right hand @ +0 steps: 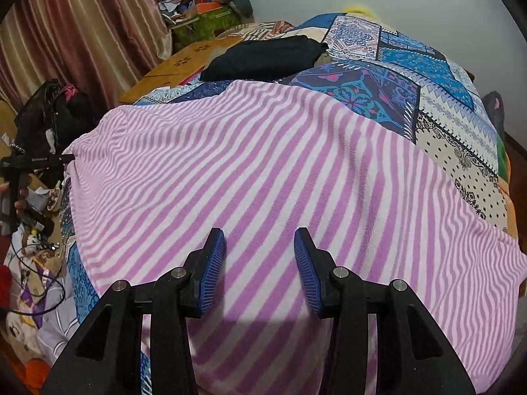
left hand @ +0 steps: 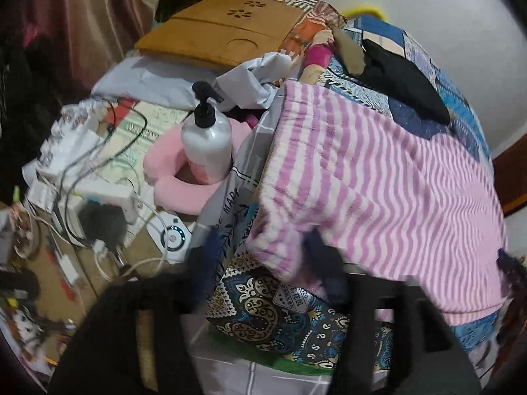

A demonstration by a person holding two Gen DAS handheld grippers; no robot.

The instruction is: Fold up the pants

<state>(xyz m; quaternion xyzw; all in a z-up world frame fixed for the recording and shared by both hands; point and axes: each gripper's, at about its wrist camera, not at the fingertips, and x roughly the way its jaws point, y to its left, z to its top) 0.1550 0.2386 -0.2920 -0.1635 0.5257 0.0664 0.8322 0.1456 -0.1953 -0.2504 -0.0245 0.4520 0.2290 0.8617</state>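
Pink-and-white striped fleece pants point(right hand: 263, 171) lie spread across a bed covered with a blue patchwork-print quilt point(right hand: 411, 75), one edge of the garment reaching the quilt's side nearest the cluttered bedside. The right hand-held gripper point(right hand: 259, 270) hovers just above the near part of the pants with its blue ribbed fingers point(right hand: 214, 266) apart and nothing between them. The left hand-held gripper point(left hand: 263, 279) appears blurred in the left wrist view at the rumpled hem of the pants, beside the quilt's edge; its jaws stand apart, with a fold of hem lying between or against them, and no firm clamp is visible. Beyond the pants, farther up the quilt, rests a folded black garment point(right hand: 263, 56). A white pump bottle with a black nozzle point(left hand: 207, 138) stands off the quilt's edge, near the hem. The fleece is judged light, soft and limp, likely to sag and drag on the quilt instead of sliding; a firm pinch at hem or waistband edges, through both layers, seems best.
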